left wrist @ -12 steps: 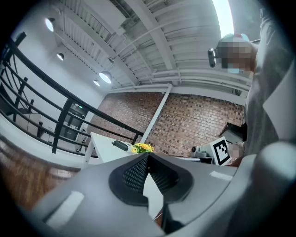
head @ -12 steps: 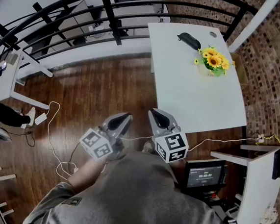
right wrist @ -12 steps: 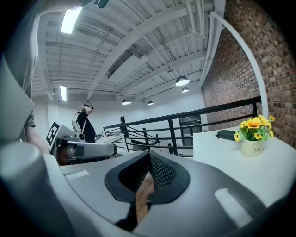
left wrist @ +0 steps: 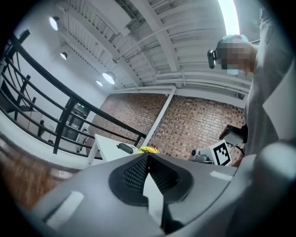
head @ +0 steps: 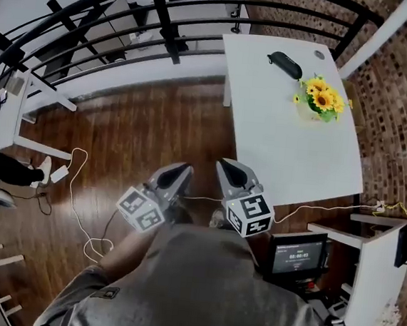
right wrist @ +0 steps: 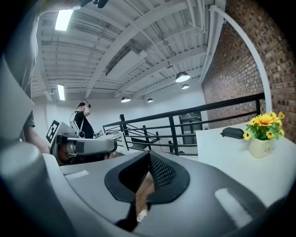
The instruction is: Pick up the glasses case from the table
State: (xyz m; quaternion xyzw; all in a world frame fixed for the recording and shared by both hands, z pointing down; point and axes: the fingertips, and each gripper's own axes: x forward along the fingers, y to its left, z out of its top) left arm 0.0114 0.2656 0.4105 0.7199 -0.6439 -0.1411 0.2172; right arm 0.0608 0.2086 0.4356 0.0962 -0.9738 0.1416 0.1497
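Located glasses case (head: 284, 64) at far end of white table (head: 290, 153), just left of and beyond sunflower pot (head: 318, 104). Found left gripper (left wrist: 148, 155) closed tip to tip, nothing between jaws. Found right gripper (right wrist: 149, 153) likewise closed and empty. Held both side by side over wood floor (head: 141, 138), well short of glasses case.

Left tongs (head: 180, 172) and right tongs (head: 226, 166) side by side, both closed
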